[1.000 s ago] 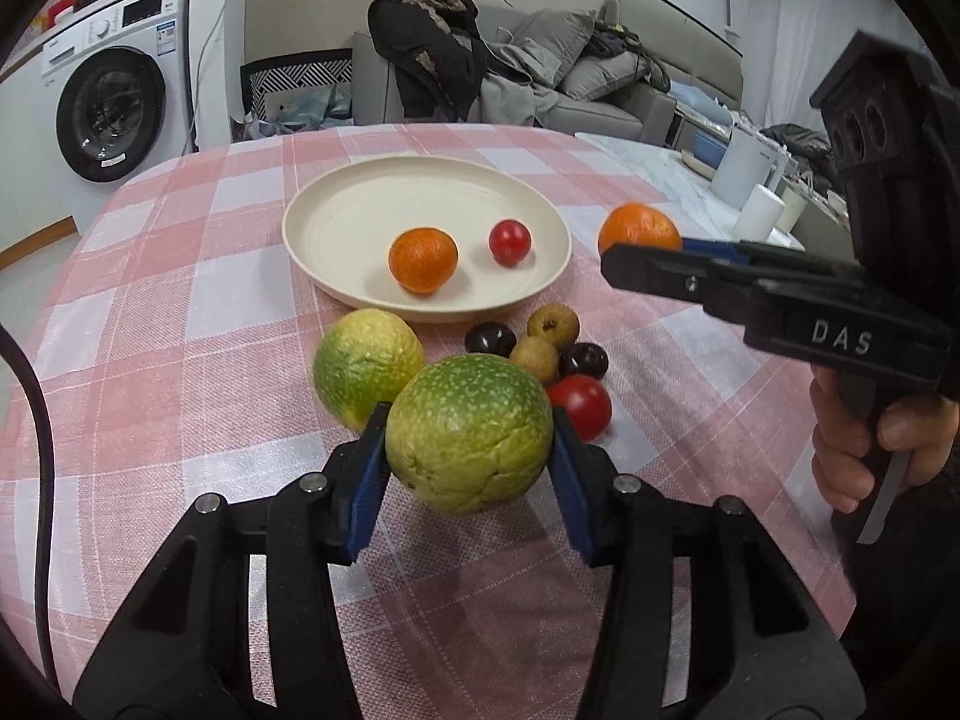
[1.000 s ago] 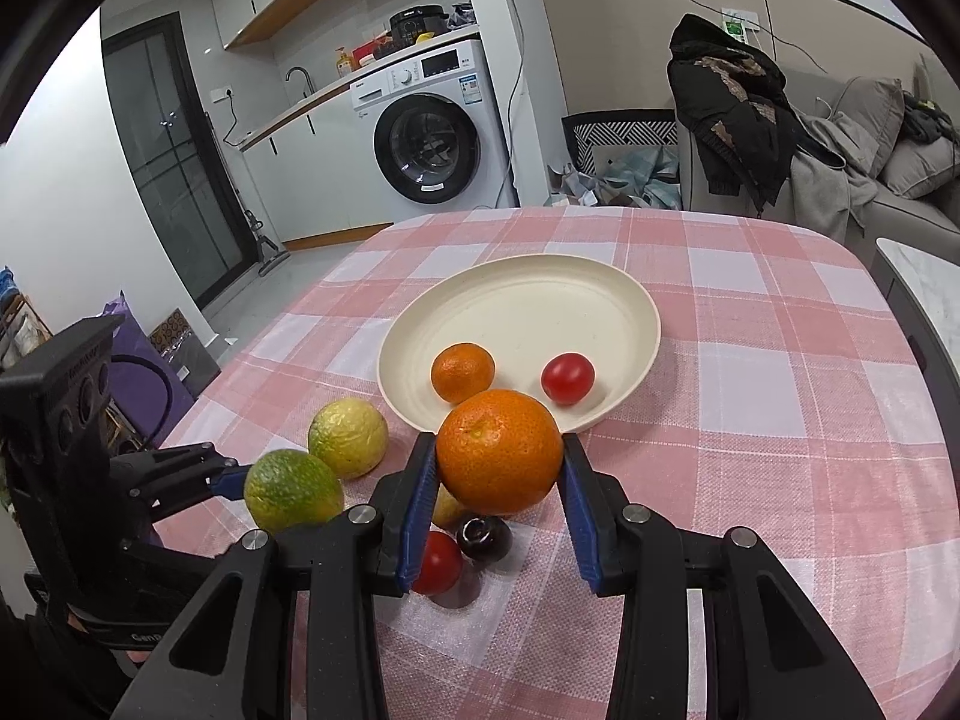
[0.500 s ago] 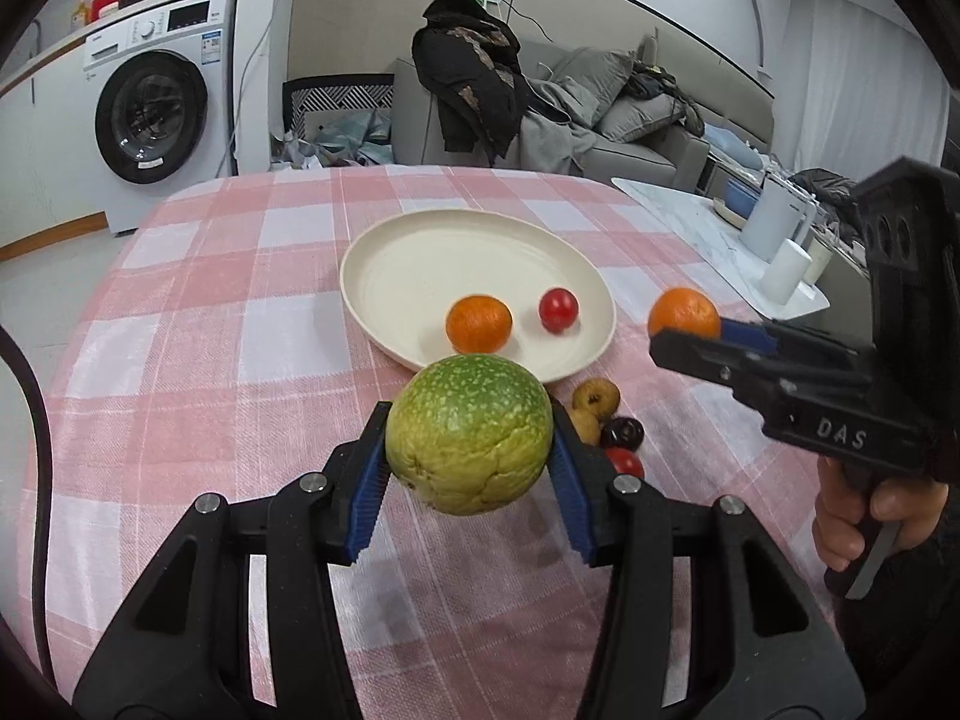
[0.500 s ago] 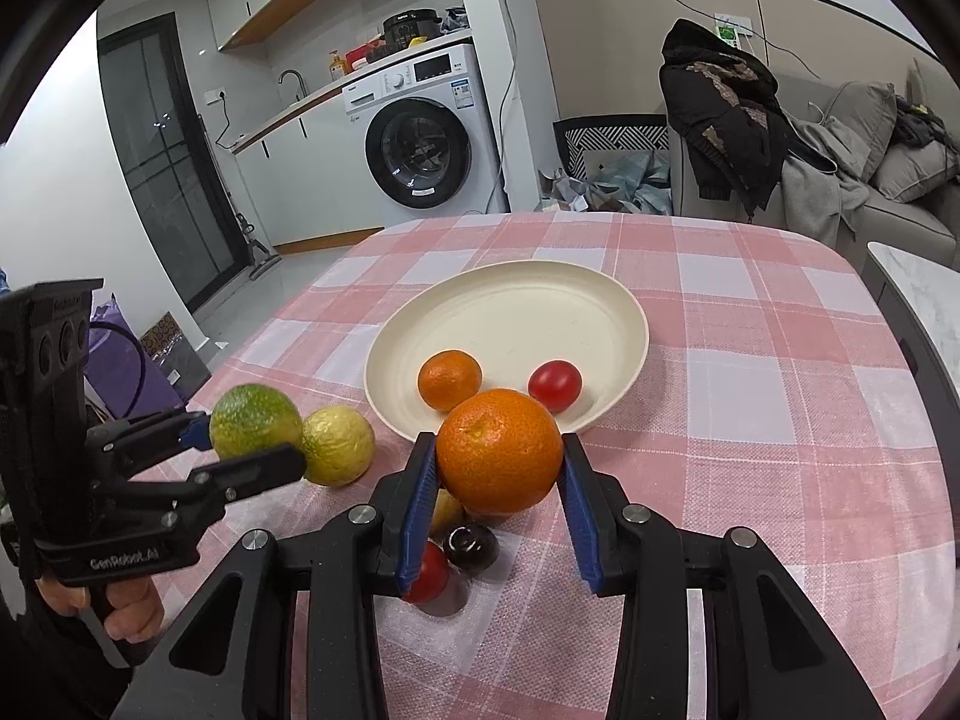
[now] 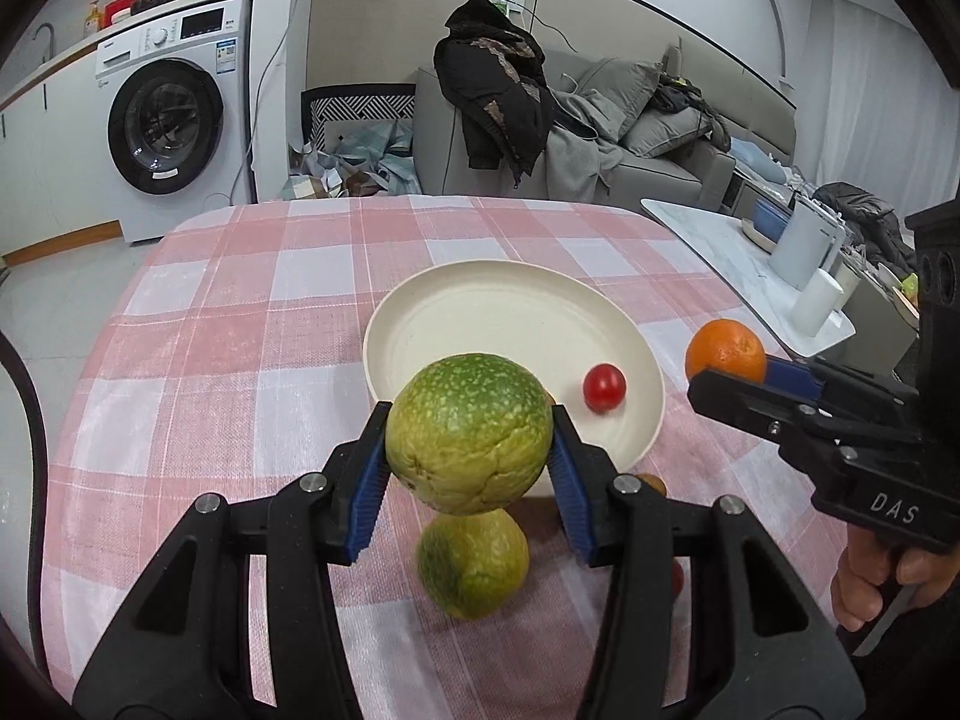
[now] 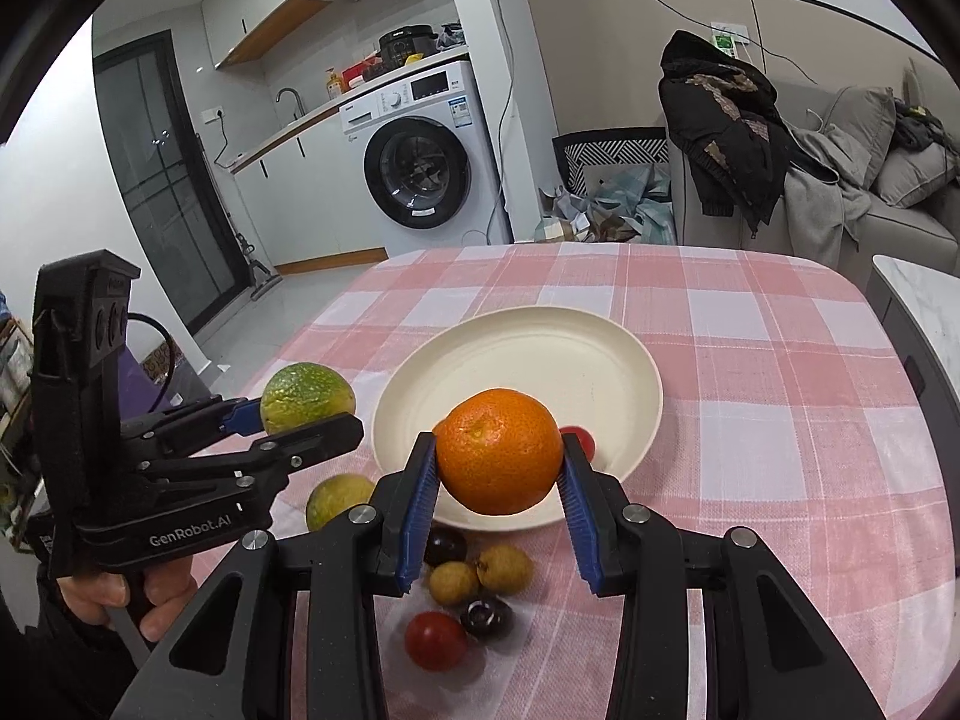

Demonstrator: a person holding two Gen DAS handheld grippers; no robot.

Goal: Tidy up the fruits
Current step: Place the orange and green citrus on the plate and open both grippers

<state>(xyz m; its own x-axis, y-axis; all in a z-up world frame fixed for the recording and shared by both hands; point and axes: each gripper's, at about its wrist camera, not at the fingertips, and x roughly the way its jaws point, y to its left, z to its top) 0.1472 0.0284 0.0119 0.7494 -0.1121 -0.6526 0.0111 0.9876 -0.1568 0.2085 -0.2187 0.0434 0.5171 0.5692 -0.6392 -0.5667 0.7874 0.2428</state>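
Observation:
My left gripper is shut on a large green citrus and holds it above the table, near the front rim of the cream plate. It also shows in the right wrist view. My right gripper is shut on an orange, held in the air over the plate's near edge; it also shows in the left wrist view. A cherry tomato lies in the plate. A second green citrus lies on the cloth below my left gripper.
A red tomato, dark plums and small brown fruits lie on the pink checked tablecloth in front of the plate. A washing machine, a sofa with a jacket and a side table stand behind.
Both grippers have risen with their fruits and moved toward the plate. The green citrus now hangs over the plate's front rim, hiding the small orange that lay in the plate.

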